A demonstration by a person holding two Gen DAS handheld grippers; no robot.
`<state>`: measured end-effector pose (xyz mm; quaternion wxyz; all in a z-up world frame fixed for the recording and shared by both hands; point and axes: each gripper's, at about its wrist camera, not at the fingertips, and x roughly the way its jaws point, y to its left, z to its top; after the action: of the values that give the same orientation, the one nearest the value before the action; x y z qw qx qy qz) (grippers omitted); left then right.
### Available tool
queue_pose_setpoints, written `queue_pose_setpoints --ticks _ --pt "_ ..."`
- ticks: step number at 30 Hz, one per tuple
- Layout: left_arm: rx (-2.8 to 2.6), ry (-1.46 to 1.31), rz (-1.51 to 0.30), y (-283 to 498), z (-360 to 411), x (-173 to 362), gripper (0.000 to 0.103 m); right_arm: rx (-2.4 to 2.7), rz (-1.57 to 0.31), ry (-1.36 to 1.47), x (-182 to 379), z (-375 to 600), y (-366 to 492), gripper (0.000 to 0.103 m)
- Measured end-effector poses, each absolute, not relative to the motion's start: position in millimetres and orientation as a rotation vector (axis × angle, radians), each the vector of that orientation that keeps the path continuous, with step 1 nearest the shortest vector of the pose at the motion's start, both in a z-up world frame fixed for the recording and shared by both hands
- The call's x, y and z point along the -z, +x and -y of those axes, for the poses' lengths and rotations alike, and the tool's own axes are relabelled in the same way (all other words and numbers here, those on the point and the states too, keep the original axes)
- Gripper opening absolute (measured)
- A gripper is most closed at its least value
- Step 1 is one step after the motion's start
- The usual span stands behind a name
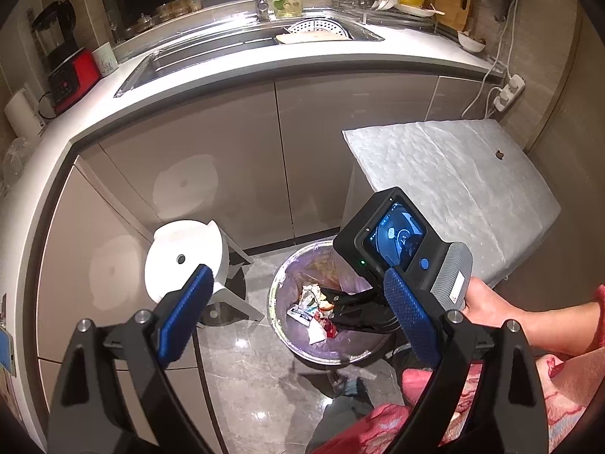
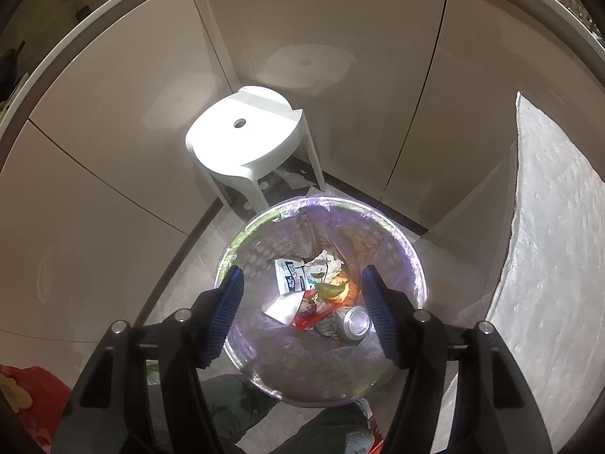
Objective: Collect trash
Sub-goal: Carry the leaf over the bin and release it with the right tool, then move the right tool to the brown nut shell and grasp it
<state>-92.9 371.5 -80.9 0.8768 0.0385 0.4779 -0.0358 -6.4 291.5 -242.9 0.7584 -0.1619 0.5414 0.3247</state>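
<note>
A round trash bin (image 2: 419, 265) lined with a purple bag stands on the grey floor. Inside lie a silver can (image 2: 353, 323), a white packet (image 2: 291, 280), crumpled paper (image 2: 327, 263), a green vegetable scrap (image 2: 331, 289) and a red wrapper (image 2: 310, 316). My right gripper (image 2: 302, 316) hangs open over the bin, pointing down, with nothing between its blue pads. In the left wrist view the right gripper (image 1: 351, 310) reaches into the bin (image 1: 276, 325), held by a hand (image 1: 487, 302). My left gripper (image 1: 298, 317) stands open and empty, higher up and in front of the bin.
A white stool (image 1: 181, 261) stands left of the bin, against beige cabinet doors (image 1: 211, 174). A white padded sheet (image 1: 453, 189) covers something low on the right. Above runs a white counter with a sink (image 1: 245, 56). A person's pink-clad legs (image 1: 435, 416) are close below.
</note>
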Motion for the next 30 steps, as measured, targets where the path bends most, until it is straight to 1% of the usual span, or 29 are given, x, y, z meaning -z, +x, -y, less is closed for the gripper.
queue_pose_setpoints --ticks 4,10,12,14,15,17,21,24,30 --pt "0.084 0.092 -0.989 -86 -366 79 0.088 -0.702 -1.15 -0.363 232 -286 -4 0.075" --pt "0.133 0.085 -0.969 -74 -354 65 0.088 -0.662 -1.069 -0.333 198 -259 5 0.076" --pt "0.164 0.084 -0.947 -69 -346 56 0.088 -0.613 -1.023 -0.314 180 -237 11 0.083" --pt "0.201 0.085 -0.918 -63 -335 44 0.092 -0.539 -0.971 -0.298 159 -208 17 0.093" --pt "0.223 0.083 -0.903 -59 -328 39 0.093 -0.502 -0.948 -0.29 149 -193 19 0.096" --pt "0.273 0.086 -0.887 -49 -312 31 0.094 -0.419 -0.906 -0.27 128 -159 25 0.1" --pt "0.34 0.129 -0.848 -25 -263 22 0.095 -0.26 -0.848 -0.222 100 -84 39 0.101" --pt "0.38 0.148 -0.845 -3 -220 22 0.095 -0.151 -0.827 -0.176 94 -26 51 0.101" --pt "0.43 0.19 -0.867 34 -129 27 0.095 -0.025 -0.851 -0.084 120 87 86 0.101"
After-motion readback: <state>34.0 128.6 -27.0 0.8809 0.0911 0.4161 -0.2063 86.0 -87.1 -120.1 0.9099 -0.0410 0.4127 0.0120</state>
